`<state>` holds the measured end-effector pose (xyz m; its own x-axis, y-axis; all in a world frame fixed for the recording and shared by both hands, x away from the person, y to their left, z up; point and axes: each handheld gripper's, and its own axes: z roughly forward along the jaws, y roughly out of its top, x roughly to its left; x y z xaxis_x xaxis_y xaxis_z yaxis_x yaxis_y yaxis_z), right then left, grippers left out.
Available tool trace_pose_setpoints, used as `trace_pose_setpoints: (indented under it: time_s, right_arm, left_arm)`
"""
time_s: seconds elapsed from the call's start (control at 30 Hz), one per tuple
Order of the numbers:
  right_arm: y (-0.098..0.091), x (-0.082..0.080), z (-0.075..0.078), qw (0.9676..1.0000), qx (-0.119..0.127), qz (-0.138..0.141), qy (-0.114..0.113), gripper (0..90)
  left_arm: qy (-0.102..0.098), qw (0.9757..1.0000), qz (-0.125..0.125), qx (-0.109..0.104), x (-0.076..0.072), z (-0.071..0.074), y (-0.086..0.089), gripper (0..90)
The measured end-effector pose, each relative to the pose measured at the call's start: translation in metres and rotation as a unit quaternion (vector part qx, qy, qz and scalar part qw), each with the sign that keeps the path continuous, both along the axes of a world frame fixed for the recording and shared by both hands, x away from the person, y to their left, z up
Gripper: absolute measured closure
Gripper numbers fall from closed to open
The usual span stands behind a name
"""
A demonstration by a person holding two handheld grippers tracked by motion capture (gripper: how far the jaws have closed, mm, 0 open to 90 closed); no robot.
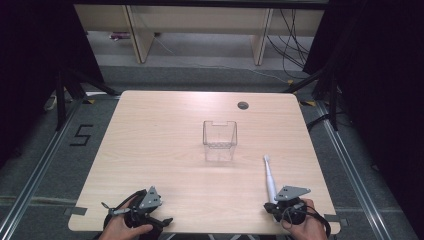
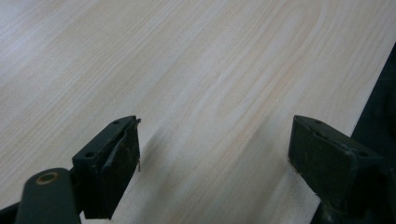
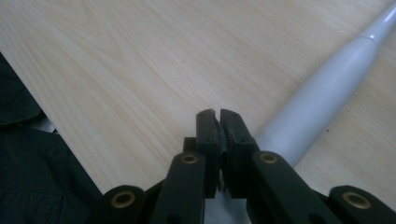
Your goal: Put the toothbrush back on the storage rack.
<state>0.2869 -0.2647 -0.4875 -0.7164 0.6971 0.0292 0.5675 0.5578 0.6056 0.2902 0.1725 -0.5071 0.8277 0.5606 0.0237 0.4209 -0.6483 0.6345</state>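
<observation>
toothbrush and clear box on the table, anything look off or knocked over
Nothing stands out. The clear box stands upright near the middle of the table. The white toothbrush lies flat on the wood beside the shut right claw, with no damage visible. The left claw is open over bare wood.

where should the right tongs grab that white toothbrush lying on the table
Probably the thick lower handle of the toothbrush, coming down from above with the jaws across its width. It lies flat on the table, so only its two long sides are free. The handle is the widest, straightest part; the neck narrows toward the head. The right tongs are shut beside it and would have to open first.
</observation>
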Motion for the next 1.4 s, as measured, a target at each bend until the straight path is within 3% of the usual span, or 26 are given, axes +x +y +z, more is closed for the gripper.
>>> trace_pose_setpoints:
  time_s: [0.13, 0.2, 0.23, 0.27, 0.4, 0.43, 0.53, 0.67, 0.7, 0.77, 0.8, 0.83, 0.87, 0.9, 0.93, 1.03, 1.13, 1.17, 1.2, 1.23, 1.27, 1.4]
  right_arm:
    - [-0.005, 0.002, -0.002, 0.9999, 0.008, 0.0, -0.008, 86.6]
    - [-0.008, 0.002, 0.0, 1.0, 0.0, -0.003, 0.001, 86.6]
    - [-0.009, 0.002, -0.001, 0.9999, 0.001, -0.006, -0.012, 86.6]
    - [-0.009, 0.002, 0.0, 0.9999, 0.005, -0.011, -0.002, 86.6]
    - [-0.013, 0.003, 0.0, 0.9999, 0.005, -0.013, 0.001, 86.5]
    - [-0.015, 0.004, 0.0, 0.9999, -0.005, -0.006, -0.012, 86.4]
    - [-0.016, 0.002, 0.001, 0.9996, 0.002, -0.028, 0.006, 86.4]
    - [-0.021, 0.004, 0.001, 0.9996, -0.011, -0.026, 0.001, 86.3]
    - [-0.02, 0.002, 0.001, 0.9993, -0.007, -0.036, 0.012, 86.3]
    - [-0.021, 0.003, 0.0, 0.9994, -0.004, -0.035, 0.001, 86.2]
    - [-0.022, 0.004, 0.001, 0.9995, -0.004, -0.031, 0.008, 86.0]
    - [-0.022, 0.005, 0.0, 0.9997, 0.001, -0.023, -0.005, 85.4]
    - [-0.022, 0.005, 0.001, 0.9998, 0.001, -0.022, 0.001, 84.9]
    - [-0.021, 0.005, 0.002, 0.9998, 0.003, -0.018, -0.007, 84.0]
    - [-0.019, 0.002, 0.005, 0.9996, -0.001, -0.027, 0.008, 83.0]
    - [-0.015, 0.001, 0.008, 0.9995, 0.0, -0.032, 0.004, 81.3]
    - [-0.012, 0.005, 0.014, 0.9995, -0.005, -0.027, -0.013, 74.5]
    - [-0.012, 0.006, 0.015, 0.9995, -0.011, -0.022, -0.022, 71.2]
    - [-0.01, 0.007, 0.018, 0.9995, -0.018, -0.025, -0.011, 68.7]
    - [-0.009, 0.008, 0.017, 0.9991, -0.02, -0.025, -0.029, 67.7]
    - [-0.007, 0.007, 0.02, 0.999, -0.023, -0.032, -0.019, 65.7]
    - [-0.004, 0.016, 0.024, 0.998, -0.049, -0.035, -0.019, 60.0]
  left_arm:
    - [-0.005, 1.0, 0.003, -0.003, -0.001, 0.0, 0.0, 16.0]
    - [0.0, 1.0, 0.001, -0.001, 0.0, 0.0, 0.0, 16.0]
    - [-0.003, 1.0, 0.003, -0.003, 0.0, -0.001, 0.0, 16.0]
    - [-0.004, 1.0, 0.002, -0.002, -0.001, 0.0, 0.0, 16.0]
    - [-0.002, 1.0, 0.003, -0.003, 0.0, -0.001, 0.0, 16.0]
    - [-0.004, 1.0, 0.003, -0.002, -0.001, 0.0, 0.0, 16.0]
    - [-0.004, 1.0, 0.003, -0.002, -0.001, -0.001, 0.0, 16.0]
    - [-0.004, 1.0, 0.003, -0.002, -0.001, -0.001, 0.0, 16.0]
    - [-0.004, 1.0, 0.002, -0.002, -0.001, 0.0, 0.0, 16.0]
    - [-0.004, 1.0, 0.003, -0.003, -0.001, -0.001, 0.0, 16.0]
    - [-0.004, 1.0, 0.004, -0.002, -0.001, -0.001, -0.001, 16.0]
    - [-0.003, 1.0, 0.004, -0.002, -0.001, -0.001, -0.001, 16.0]
    - [-0.003, 1.0, 0.004, -0.002, -0.001, -0.001, -0.001, 16.0]
    - [-0.003, 1.0, 0.004, -0.002, 0.0, -0.001, -0.001, 16.0]
    - [-0.002, 1.0, 0.004, -0.002, 0.0, -0.001, -0.001, 16.0]
    - [0.0, 1.0, 0.003, 0.0, 0.0, -0.001, 0.0, 16.0]
    - [-0.001, 1.0, 0.003, -0.002, 0.001, -0.001, 0.0, 16.0]
    - [0.001, 1.0, 0.003, 0.0, 0.001, 0.0, 0.0, 16.0]
    - [0.001, 1.0, 0.002, 0.0, 0.001, 0.0, 0.0, 16.0]
    - [0.001, 1.0, 0.002, 0.001, 0.001, -0.001, 0.0, 16.0]
    - [0.001, 1.0, 0.003, 0.0, 0.001, -0.001, 0.0, 16.0]
    - [0.001, 1.0, 0.003, 0.0, 0.001, -0.001, 0.0, 16.0]
